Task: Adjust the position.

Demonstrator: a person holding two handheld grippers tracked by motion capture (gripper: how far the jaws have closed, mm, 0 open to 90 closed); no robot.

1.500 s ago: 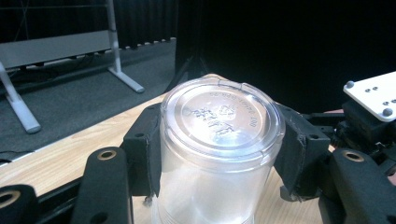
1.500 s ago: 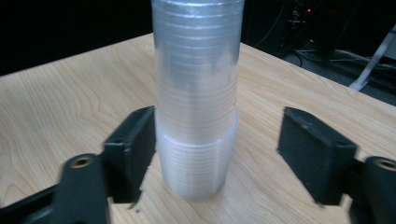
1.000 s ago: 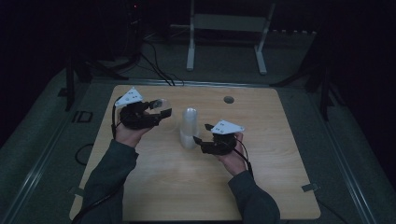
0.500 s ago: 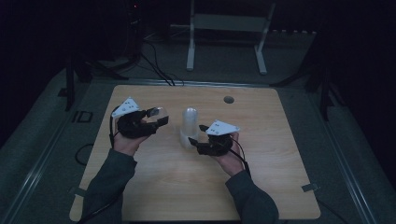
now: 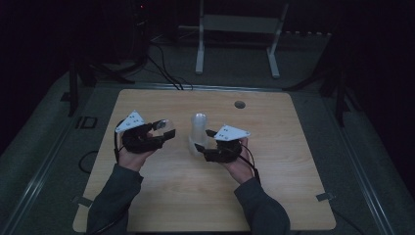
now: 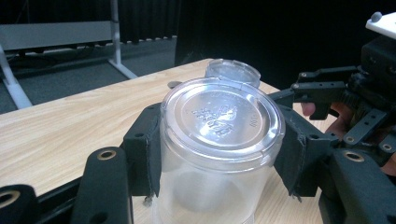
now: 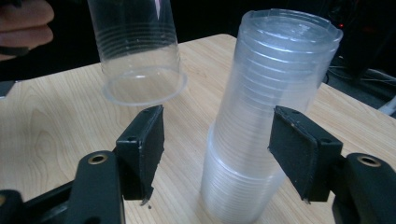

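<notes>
Between the left gripper's [image 6: 219, 154] jaws, an upturned clear cup [image 6: 219, 140] — clamped

Looking along our left hand-held gripper [image 6: 219, 154], we see its two black jaws closed on a clear plastic cup [image 6: 219, 140], one pad pressed to each side of its wall. The cup is upside down, so its round base faces us, with raised lettering on it too faint to read. Behind it, the top of a stack of clear cups [image 6: 232, 71] peeks over its far edge. Beyond that lies the pale wood worktop [image 6: 70, 116]. At the right edge we see the other hand-held gripper [image 6: 336, 100], black with linkage bars, a fingertip [image 6: 307, 109] showing behind it. A grey metal frame [image 6: 56, 35] stands on the dark floor beyond.
</notes>
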